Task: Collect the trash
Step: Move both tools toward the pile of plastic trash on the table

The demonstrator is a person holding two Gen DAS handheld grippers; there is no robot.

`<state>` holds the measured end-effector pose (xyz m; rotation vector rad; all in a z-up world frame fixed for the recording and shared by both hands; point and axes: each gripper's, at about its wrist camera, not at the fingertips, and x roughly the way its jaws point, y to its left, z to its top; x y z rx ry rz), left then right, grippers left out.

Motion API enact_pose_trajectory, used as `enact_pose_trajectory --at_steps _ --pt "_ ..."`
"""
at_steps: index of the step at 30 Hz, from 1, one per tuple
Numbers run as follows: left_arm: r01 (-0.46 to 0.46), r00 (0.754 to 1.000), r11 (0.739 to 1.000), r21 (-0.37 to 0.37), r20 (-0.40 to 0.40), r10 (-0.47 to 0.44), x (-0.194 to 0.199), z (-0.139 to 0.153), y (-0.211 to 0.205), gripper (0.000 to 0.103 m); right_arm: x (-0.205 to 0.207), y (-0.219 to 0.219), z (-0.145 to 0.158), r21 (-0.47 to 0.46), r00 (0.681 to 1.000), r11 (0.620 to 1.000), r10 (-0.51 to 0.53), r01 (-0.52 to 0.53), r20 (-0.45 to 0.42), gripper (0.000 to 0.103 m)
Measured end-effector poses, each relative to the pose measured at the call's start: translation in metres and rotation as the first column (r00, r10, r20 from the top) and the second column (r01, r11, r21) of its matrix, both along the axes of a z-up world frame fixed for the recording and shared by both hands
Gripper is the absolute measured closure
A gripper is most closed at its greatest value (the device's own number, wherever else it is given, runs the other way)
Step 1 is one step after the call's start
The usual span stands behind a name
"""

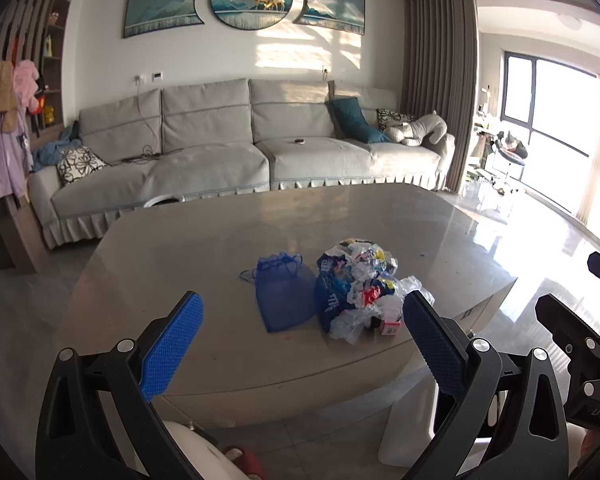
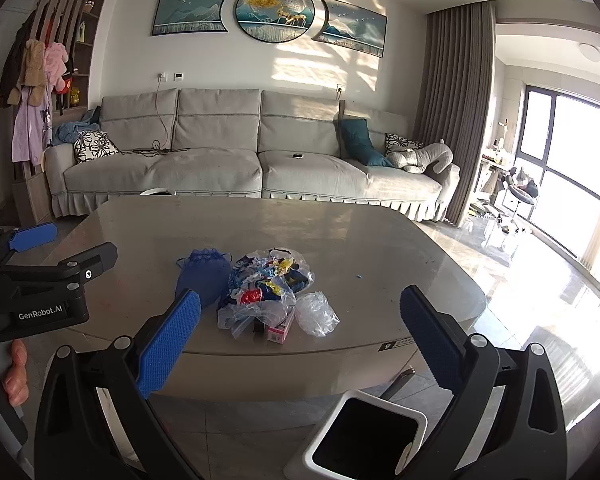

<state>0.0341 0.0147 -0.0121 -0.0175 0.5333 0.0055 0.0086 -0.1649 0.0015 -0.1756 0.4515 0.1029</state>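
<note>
Crumpled plastic wrapper heap (image 2: pixel 266 294) beside blue mesh drawstring pouch (image 2: pixel 202 276), heaped mid-table for easy pickup; white open bin (image 2: pixel 364 436) stationed below; left gripper (image 1: pixel 300 344), right gripper (image 2: pixel 300 340) both spread wide, empty.

Left gripper (image 1: pixel 302 344): jaws spread wide, nothing between them; tilted moderately downward.
Left fingers (image 1: pixel 172 346): two blue textured pads on black arms, one at each side of the left wrist view, well apart.
Left gripper from the right wrist view (image 2: pixel 48 258): seen side-on at the left edge, black body, one blue pad showing, fingers apart.
Left hand (image 2: pixel 16 374): bare fingers curled round the handle below the gripper body.
Right gripper (image 2: pixel 300 340): jaws spread wide, nothing between them; tilted moderately downward.
Right fingers (image 2: pixel 168 346): two blue textured pads, well apart.
Spacing: the two grippers side by side, near each other, not touching.
</note>
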Motion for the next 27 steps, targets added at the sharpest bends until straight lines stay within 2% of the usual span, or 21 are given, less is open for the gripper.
enact_pose_trajectory --at_steps 10,20,27 --pt "0.004 1.000 1.000 0.014 -0.008 -0.004 0.030 -0.009 -0.005 0.005 0.032 0.004 -0.004 0.013 1.000 1.000 0.019 -0.019 0.021 0.003" --pt "-0.003 0.999 1.000 0.011 -0.040 0.004 0.087 -0.040 0.002 0.005 0.089 0.017 -0.027 -0.060 0.998 0.997 0.049 -0.048 0.024 0.003" --pt "0.042 0.997 0.998 0.048 -0.070 -0.038 0.115 -0.061 -0.011 0.005 0.118 0.013 -0.043 -0.035 0.998 0.997 0.068 -0.068 -0.007 0.003"
